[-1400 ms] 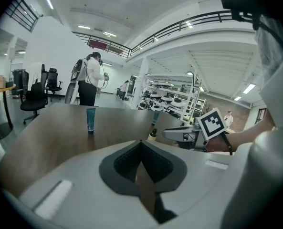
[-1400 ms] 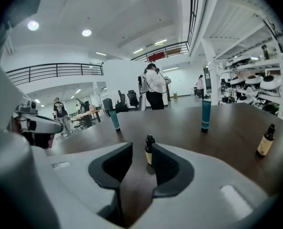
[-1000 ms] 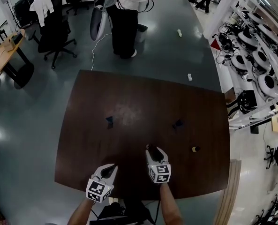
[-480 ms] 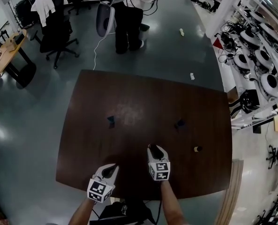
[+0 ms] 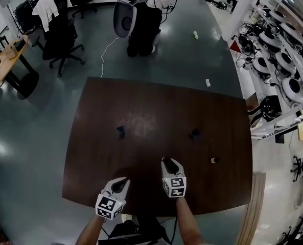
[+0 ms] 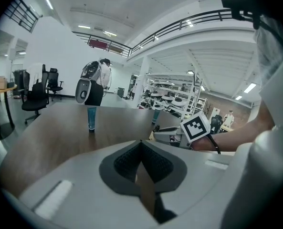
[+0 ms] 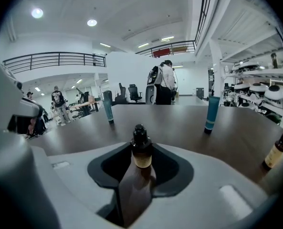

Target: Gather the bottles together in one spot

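Note:
A small amber dropper bottle [image 7: 141, 157] with a black cap stands upright on the dark table [image 5: 156, 106], between the pads of my right gripper [image 5: 165, 161]. Its jaws have just been closing around the bottle; the pads flank it closely and I see no firm press. My left gripper [image 5: 121, 182] hovers at the near edge, jaws together on nothing [image 6: 141, 142]. Two teal tubes stand farther out, one left [image 5: 120, 131] [image 7: 107, 109] and one right [image 5: 194, 133] [image 7: 211, 112]. A second amber bottle [image 5: 213, 160] [image 7: 276, 154] stands to the right.
A person [image 5: 143, 14] stands on the floor beyond the table's far edge. Office chairs [image 5: 59, 34] and a round desk [image 5: 3, 60] are at the far left. Shelving with equipment [image 5: 286, 60] lines the right side.
The person beyond the table has shifted to the right. Both grippers and all the bottles stay where they were.

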The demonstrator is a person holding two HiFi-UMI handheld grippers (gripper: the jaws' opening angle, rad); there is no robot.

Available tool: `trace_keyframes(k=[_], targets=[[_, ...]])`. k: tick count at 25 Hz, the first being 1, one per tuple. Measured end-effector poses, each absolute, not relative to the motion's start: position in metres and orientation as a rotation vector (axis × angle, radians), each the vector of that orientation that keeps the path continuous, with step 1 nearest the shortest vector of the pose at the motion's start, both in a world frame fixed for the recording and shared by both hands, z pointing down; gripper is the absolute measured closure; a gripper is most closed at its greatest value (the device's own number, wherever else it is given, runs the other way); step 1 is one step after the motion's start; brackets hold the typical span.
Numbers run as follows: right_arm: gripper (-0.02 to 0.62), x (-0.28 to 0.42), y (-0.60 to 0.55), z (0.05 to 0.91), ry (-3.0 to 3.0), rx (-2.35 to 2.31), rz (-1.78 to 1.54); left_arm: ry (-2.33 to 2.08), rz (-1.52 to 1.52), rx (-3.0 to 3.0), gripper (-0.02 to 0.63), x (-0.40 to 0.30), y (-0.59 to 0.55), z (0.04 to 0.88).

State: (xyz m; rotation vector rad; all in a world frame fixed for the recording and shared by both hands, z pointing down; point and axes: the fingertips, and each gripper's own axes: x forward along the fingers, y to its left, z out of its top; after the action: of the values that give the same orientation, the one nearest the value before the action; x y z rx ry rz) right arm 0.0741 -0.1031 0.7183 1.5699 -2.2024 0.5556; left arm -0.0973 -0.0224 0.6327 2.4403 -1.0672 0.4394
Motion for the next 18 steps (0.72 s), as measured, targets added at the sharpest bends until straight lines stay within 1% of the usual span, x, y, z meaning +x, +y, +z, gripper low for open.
trace_keyframes(k=[9, 18], targets=[[0.463, 0.059, -0.081, 0.685, -2.252, 1.524, 0.473, -1.095, 0.413, 2.434, 0.605, -0.107, -0.016, 0.628], [0.463, 0.013, -0.049, 0.676, -2.321, 1.399, 0.416, -1.135, 0.398, 2.407, 0.605, -0.125, -0.006, 0.630]])
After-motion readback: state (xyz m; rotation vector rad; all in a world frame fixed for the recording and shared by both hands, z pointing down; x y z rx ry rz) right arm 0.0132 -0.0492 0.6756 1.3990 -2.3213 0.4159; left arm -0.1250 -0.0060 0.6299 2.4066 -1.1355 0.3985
